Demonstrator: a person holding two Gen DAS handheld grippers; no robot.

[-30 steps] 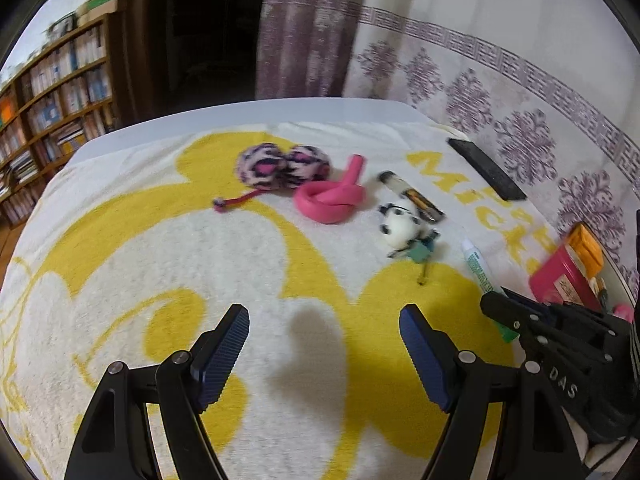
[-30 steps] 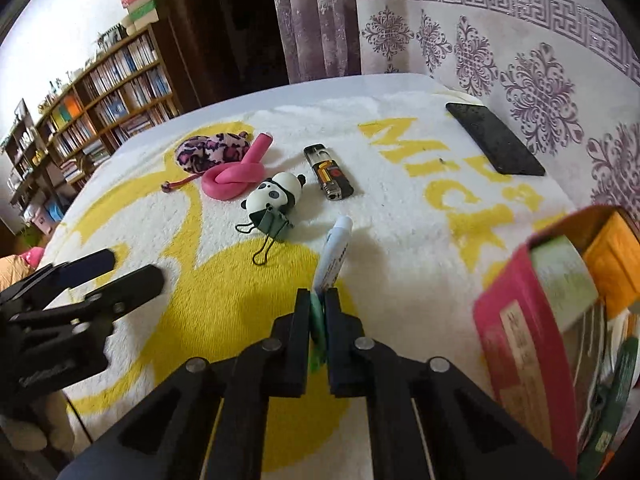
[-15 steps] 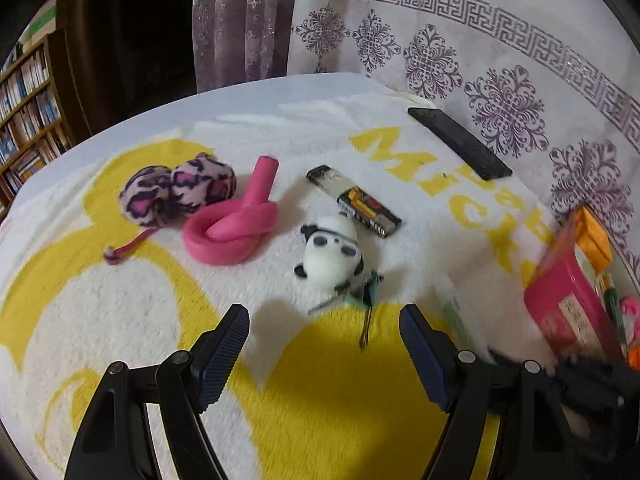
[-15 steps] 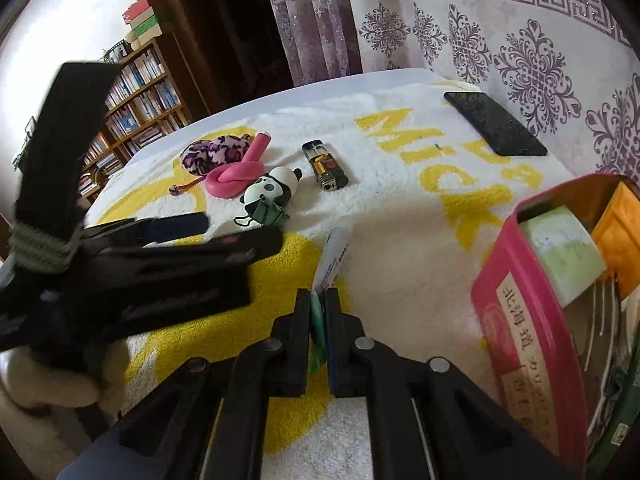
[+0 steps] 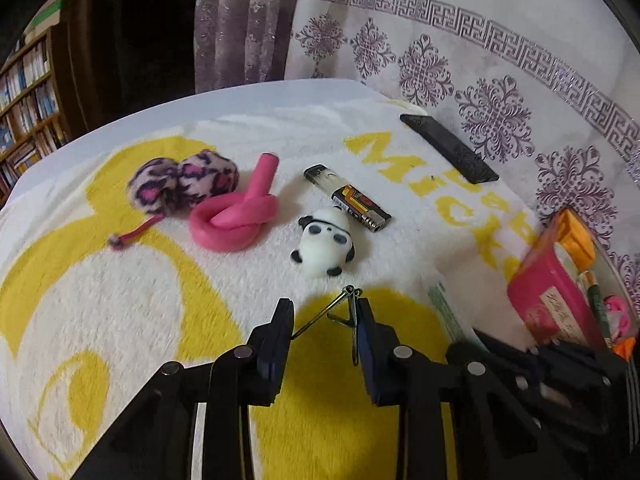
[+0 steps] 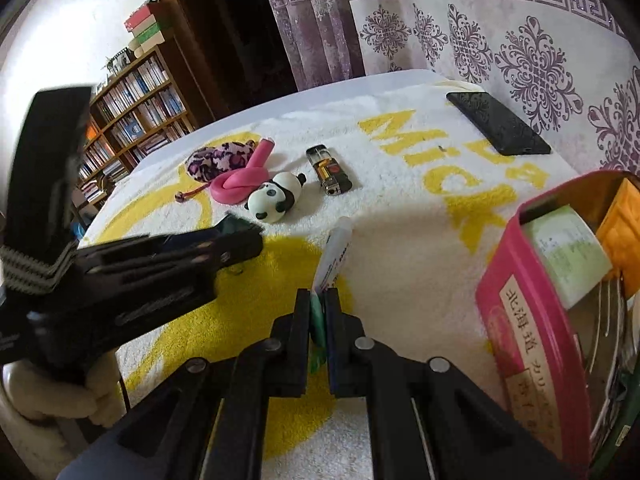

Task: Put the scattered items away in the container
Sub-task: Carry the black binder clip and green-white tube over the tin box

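Left gripper (image 5: 325,322): jaws closing, narrow, with the wire handles of a binder clip (image 5: 347,312) between them; both pads appear to touch the wire, and the clip's body is hidden; the gripper is angled down at the yellow-and-white towel (image 5: 120,300) covering the desk. Right gripper (image 6: 318,312): jaws fully closed on the green end of a white tube (image 6: 332,254), which runs forward from the jaws with its far end on the towel.

Just beyond the left gripper lies a panda toy (image 5: 325,246); beyond that, a lighter (image 5: 347,198); to the left of the panda, a knotted pink tube (image 5: 236,220), and touching it on the far left a leopard-print plush pouch (image 5: 182,184) with a pink cord. A black phone (image 5: 448,148) rests at the far right edge of the towel, well apart from both grippers.

The container, a pink tin (image 6: 532,344), stands open just to the right of the right gripper; inside it are a pale green pad (image 6: 568,252) and an orange item (image 6: 622,224). Behind the desk, a patterned curtain (image 6: 480,32); at left, a bookshelf (image 6: 132,100).
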